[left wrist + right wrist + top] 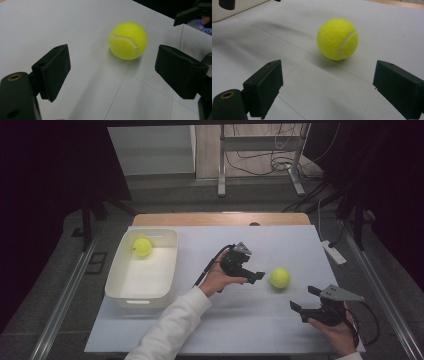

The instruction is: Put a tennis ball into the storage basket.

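Reaching my left gripper (252,271) toward the tennis ball (280,278) on the white mat (210,330), jaws apart, nothing between them. My right gripper (305,299) waits just beyond the ball, jaws apart as well. Next, I judge, the left straddles the ball and closes, bound for the tub (117,285).

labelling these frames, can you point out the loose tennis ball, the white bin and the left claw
loose tennis ball (280,278), high view, middle of the felt
white bin (116,269), high view, left wall
left claw (254,275), high view, midway between its open tips
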A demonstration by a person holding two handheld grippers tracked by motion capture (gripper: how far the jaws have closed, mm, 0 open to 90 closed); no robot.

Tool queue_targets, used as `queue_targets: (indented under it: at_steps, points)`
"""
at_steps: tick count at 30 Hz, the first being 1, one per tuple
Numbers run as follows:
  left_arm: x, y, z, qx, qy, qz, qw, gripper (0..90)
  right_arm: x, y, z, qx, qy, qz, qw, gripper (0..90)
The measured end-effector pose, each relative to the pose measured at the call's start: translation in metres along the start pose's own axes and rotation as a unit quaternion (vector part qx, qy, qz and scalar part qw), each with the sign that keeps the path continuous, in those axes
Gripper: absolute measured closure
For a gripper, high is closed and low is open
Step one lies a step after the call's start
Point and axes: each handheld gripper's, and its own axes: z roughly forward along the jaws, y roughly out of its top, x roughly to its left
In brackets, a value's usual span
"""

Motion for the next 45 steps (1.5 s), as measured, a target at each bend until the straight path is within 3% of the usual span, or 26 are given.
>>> queue_targets:
  at_steps: [45]
  points:
    - [-0.008,0.005,0.043,0.019,-0.029,0.001,0.9994,14.2,-0.002,-0.004,-0.002,0.002,0.0,0.007,1.0,9.1]
